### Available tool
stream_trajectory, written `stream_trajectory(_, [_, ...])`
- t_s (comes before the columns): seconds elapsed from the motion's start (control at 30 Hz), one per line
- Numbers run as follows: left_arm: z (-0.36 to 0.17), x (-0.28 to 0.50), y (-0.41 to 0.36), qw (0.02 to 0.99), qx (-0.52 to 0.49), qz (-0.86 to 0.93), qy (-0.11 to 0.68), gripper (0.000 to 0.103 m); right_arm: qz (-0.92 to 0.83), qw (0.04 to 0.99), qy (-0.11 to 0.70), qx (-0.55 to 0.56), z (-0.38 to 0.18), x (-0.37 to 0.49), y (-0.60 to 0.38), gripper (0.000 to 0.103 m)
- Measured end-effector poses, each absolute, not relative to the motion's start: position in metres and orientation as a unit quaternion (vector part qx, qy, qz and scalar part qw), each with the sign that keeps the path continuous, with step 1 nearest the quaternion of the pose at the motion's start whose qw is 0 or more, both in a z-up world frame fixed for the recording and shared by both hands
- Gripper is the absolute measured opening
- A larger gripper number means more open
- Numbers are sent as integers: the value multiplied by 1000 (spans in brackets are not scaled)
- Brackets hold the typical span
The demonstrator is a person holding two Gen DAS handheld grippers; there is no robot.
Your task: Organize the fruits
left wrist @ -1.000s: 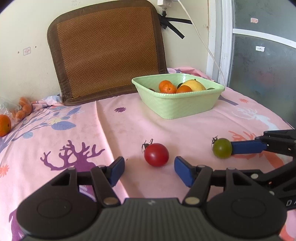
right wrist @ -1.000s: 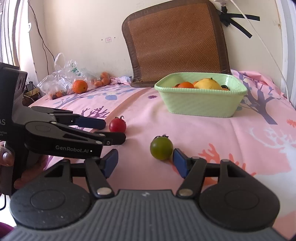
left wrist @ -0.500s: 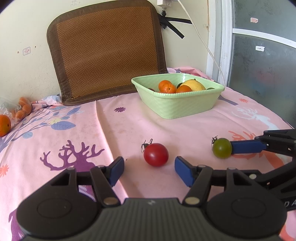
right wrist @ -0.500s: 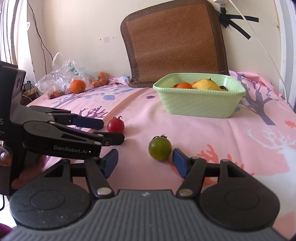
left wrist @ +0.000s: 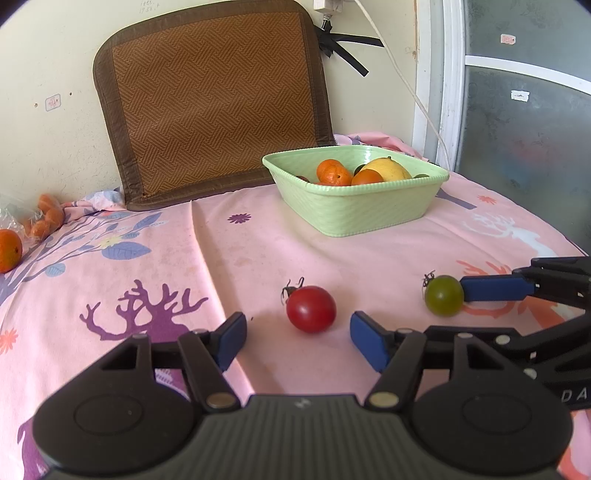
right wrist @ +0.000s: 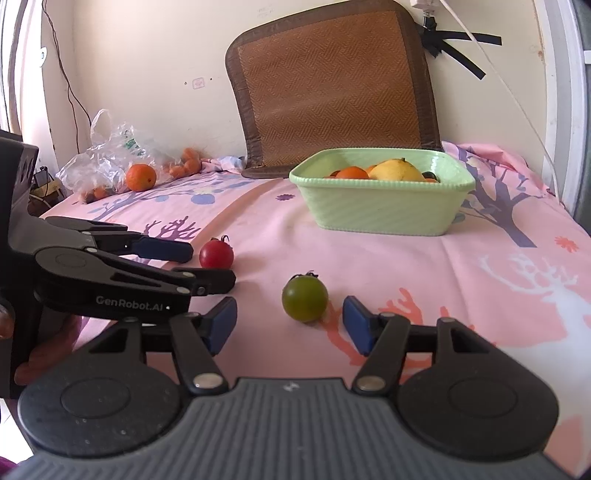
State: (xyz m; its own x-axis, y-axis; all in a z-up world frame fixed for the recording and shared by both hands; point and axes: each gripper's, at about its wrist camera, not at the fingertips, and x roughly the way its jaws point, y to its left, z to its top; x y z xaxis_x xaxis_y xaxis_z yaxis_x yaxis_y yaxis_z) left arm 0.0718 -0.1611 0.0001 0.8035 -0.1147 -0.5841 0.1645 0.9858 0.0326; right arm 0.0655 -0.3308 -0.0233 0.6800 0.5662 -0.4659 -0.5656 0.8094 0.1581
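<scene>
Your left gripper (left wrist: 297, 338) gapes around the red tomato (left wrist: 311, 308), your right gripper (right wrist: 289, 324) likewise around the green tomato (right wrist: 304, 298), each lined up to pinch; the basket (left wrist: 354, 210) waits beyond, already holding fruit.

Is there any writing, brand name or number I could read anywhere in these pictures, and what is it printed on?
"GenRobot.AI": white lettering on the side of the left gripper.
"DA": letters cut off at the picture's edge, on the right gripper.
Handwriting on the wall: too faint to read.
Wall sticker: too small to read.
</scene>
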Motion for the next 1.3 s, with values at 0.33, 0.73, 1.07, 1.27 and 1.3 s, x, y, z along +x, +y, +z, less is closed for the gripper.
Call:
stream_trajectory(0.33, [2,74,-152,949,9,-86,303,64,284,924,254,-14,-23,64,-326,58])
stream_trajectory(0.73, [4,79,-165,946,31,-102,306,35,266,933,239,-49,-20,65,-317,29])
stream_trajectory(1.07, [53,112,-168,947,0,-161,278,29,242,954,177,-2,19,98,-340,29])
stream_trajectory(1.27, [68,179,-180,939,-18,-182,290,30,223,957,178,45,27,166,-351,29])
stream_trajectory(1.3, [65,191,-180,936,-27,-184,299,30,219,958,181,46,25,175,-351,29])
